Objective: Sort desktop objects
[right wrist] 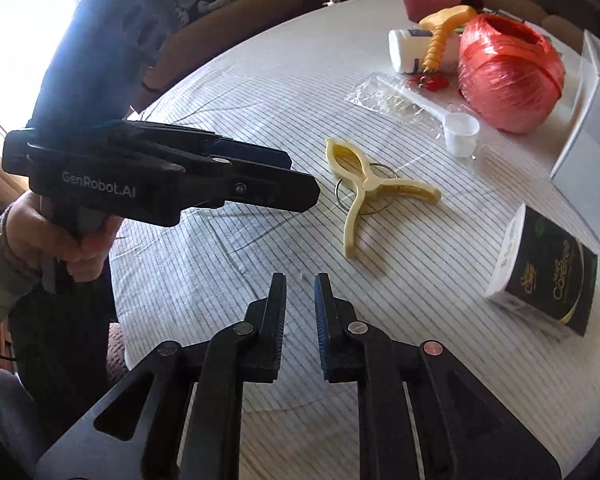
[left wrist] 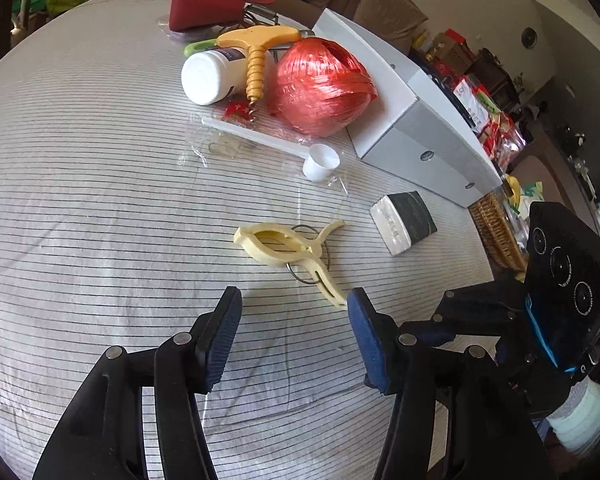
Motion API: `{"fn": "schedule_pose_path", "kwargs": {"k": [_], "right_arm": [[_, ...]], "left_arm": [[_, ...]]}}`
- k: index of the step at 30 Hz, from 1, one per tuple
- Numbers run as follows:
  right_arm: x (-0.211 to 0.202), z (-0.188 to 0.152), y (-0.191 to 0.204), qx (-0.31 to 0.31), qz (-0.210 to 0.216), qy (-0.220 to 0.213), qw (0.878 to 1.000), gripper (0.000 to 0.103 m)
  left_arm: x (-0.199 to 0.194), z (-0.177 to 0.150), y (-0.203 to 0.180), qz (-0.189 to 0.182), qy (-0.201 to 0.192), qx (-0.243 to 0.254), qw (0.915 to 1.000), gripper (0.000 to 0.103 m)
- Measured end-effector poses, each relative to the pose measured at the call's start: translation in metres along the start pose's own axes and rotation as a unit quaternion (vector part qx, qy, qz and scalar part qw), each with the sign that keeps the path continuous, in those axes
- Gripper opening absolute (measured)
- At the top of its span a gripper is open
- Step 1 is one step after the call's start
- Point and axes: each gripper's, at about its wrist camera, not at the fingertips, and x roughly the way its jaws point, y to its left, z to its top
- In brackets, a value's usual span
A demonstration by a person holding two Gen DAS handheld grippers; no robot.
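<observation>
Cream plastic clip point(left wrist: 290, 246) lies on striped cloth point(left wrist: 100, 200) — L gripper point(left wrist: 294, 304) fingers wide apart just short of it; R gripper point(right wrist: 300, 284) nearly together, holding nothing.

bright daylight floods from a blown-out window point(right wrist: 4, 40) at left; soft shadows, mild glare on the striped tablecloth point(left wrist: 100, 200), strong fisheye bending at edges.

clothespin: cream plastic clothespin point(left wrist: 290, 246) with metal ring, lying flat at table centre
twine: red ball of twine point(left wrist: 322, 86) at 1 o'clock of it
bottle: white bottle point(left wrist: 216, 76) on its side, yellow corkscrew point(left wrist: 256, 60) across it
scoop: white scoop point(left wrist: 320, 162), bagged
box: dark box point(left wrist: 406, 222) at 3 o'clock
</observation>
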Motion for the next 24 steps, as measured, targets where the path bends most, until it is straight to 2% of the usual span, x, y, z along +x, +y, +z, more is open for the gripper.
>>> {"fn": "schedule_pose_path", "kwargs": {"k": [1, 2, 4, 6, 8, 11, 15, 19, 24], "right_arm": [[-0.007, -0.004, -0.001, 0.018, 0.015, -0.013, 1.000, 0.030], [-0.015, -0.008, -0.003, 0.031, 0.019, -0.029, 0.999, 0.035], [-0.032, -0.006, -0.011, 0.033, -0.035, -0.052, 0.997, 0.035], [-0.042, 0.010, -0.023, 0.022, -0.086, -0.061, 0.994, 0.036], [-0.045, 0.029, -0.031, 0.005, -0.104, -0.062, 0.993, 0.035], [-0.029, 0.055, -0.030, -0.051, -0.114, -0.026, 0.992, 0.034], [0.001, 0.061, -0.027, -0.108, -0.119, 0.021, 0.987, 0.030], [0.029, 0.063, -0.032, -0.125, -0.102, 0.053, 0.985, 0.028], [0.025, 0.047, -0.026, -0.101, -0.081, 0.046, 0.990, 0.022]], "left_arm": [[0.000, -0.002, -0.003, 0.002, 0.001, 0.005, 1.0000, 0.057], [0.001, -0.003, -0.006, 0.004, 0.001, 0.011, 0.9999, 0.057], [0.005, -0.005, -0.014, 0.012, 0.000, 0.021, 0.9997, 0.057], [0.010, -0.004, -0.024, 0.012, 0.001, 0.031, 0.9995, 0.057], [0.016, -0.004, -0.034, 0.024, 0.004, 0.048, 0.9985, 0.057], [0.024, -0.004, -0.040, 0.022, 0.013, 0.058, 0.9980, 0.057], [0.023, -0.004, -0.037, 0.012, 0.014, 0.055, 0.9983, 0.057], [0.023, -0.003, -0.036, 0.013, 0.013, 0.054, 0.9984, 0.057], [0.023, -0.004, -0.036, 0.020, 0.013, 0.066, 0.9976, 0.056]]}}
